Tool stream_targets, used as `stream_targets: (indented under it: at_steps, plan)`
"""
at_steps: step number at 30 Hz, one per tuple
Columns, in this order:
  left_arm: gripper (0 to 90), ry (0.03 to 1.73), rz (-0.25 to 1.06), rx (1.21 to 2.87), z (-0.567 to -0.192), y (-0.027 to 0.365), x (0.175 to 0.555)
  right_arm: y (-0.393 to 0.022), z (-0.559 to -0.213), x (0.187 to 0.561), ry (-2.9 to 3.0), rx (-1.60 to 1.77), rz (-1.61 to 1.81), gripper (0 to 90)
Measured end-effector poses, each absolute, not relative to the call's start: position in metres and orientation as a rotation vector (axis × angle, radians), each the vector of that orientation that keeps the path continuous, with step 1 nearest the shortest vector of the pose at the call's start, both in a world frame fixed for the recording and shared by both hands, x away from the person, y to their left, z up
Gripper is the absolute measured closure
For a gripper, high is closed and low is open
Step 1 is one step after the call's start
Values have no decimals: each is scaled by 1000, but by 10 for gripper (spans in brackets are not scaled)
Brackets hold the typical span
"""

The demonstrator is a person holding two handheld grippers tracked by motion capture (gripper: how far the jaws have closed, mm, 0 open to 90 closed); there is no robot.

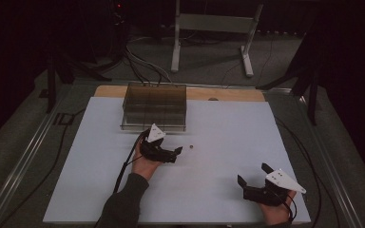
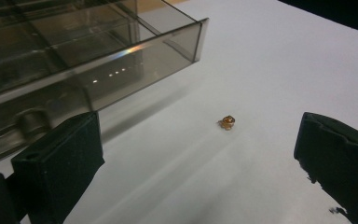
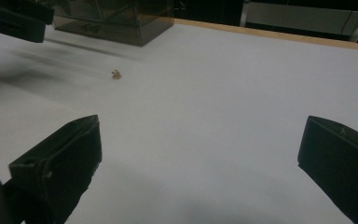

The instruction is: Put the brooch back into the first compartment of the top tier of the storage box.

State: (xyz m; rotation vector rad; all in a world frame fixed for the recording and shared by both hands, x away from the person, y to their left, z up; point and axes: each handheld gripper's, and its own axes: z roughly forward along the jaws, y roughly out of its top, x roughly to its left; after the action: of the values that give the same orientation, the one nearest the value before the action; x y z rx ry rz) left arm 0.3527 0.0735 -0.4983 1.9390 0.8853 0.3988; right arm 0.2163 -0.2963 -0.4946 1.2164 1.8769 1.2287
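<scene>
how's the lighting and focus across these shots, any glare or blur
High view: dim, dark surroundings, only the white sheet bright; the small gold piece is a mere speck. Left gripper view: a glare streak on the smoky plastic box, piece sharp, near jaws soft. Right gripper view: the left gripper casts a smeared shadow; jaws blurred.

No readable text, label, brand, number or sign is showing in any of the three views. The smoky transparent plastic compartment box [image 1: 155, 107], the white sheet covering the table [image 1: 228, 156] and the grey three-cornered plates on the grippers are all showing plain, unmarked surfaces.
</scene>
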Motion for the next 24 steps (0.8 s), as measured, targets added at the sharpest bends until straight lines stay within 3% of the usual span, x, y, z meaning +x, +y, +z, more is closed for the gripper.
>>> stream_targets:
  at_steps: [22,24]
  plan:
    - [49,838,295,2035,-508,20,371,-294,-495,217,1885,1209,1238,0]
    - [90,851,275,2048,-510,17,374,-293,-495,217,1886,1210,1239,0]
